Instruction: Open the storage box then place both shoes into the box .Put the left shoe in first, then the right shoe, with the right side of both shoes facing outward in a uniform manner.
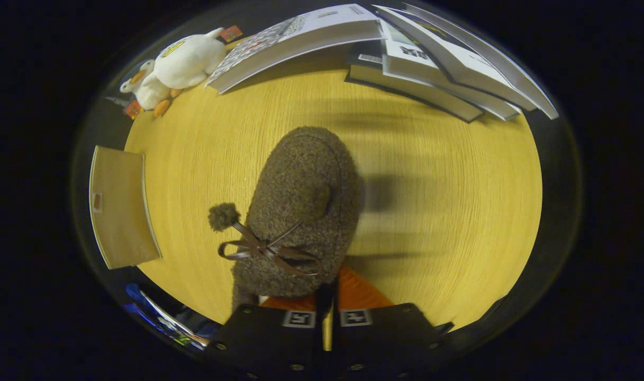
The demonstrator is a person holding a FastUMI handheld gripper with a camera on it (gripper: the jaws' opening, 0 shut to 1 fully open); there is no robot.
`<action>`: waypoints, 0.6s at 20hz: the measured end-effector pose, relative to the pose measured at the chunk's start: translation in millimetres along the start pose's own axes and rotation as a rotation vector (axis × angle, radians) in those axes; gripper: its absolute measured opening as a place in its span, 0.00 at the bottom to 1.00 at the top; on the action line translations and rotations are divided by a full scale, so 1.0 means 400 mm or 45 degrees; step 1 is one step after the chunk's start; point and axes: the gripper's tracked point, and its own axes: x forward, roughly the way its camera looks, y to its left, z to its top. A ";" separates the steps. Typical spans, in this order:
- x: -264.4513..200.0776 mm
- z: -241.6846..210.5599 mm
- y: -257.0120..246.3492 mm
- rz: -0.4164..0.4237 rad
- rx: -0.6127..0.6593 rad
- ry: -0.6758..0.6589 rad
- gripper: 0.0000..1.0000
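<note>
Slipper [300,211] of brown fuzzy fabric hangs just ahead of the tongs [324,312], its toe pointing away from them and its orange lining showing at the near end. The two fingers of the tongs stand almost together, with only a thin gap between them, and they pinch the rim of the slipper at its opening, so the shoe is held above the yellow wooden desk [449,211]. A thin brown ribbon bow [263,251] sits on top of the slipper, and one small pompom [224,216] on its end hangs to the left of the shoe. A shadow of the slipper lies on the desk to the right of it. Far beyond the tongs, at the back of the desk, there is a stack of books [433,69], with one more open book [295,42] beside them to the left. A white plush duck [176,66] lies further to the left. Well to the left of the tongs, a flat tan panel [120,209] stands at the side of the desk.
</note>
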 end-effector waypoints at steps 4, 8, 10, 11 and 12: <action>-0.046 0.010 0.015 0.042 0.016 -0.017 0.02; -0.145 0.008 0.070 0.107 -0.070 -0.054 0.02; -0.208 0.019 0.111 0.127 -0.131 -0.088 0.02; -0.240 0.027 0.140 0.140 -0.163 -0.104 0.02; -0.272 0.035 0.170 0.158 -0.200 -0.120 0.02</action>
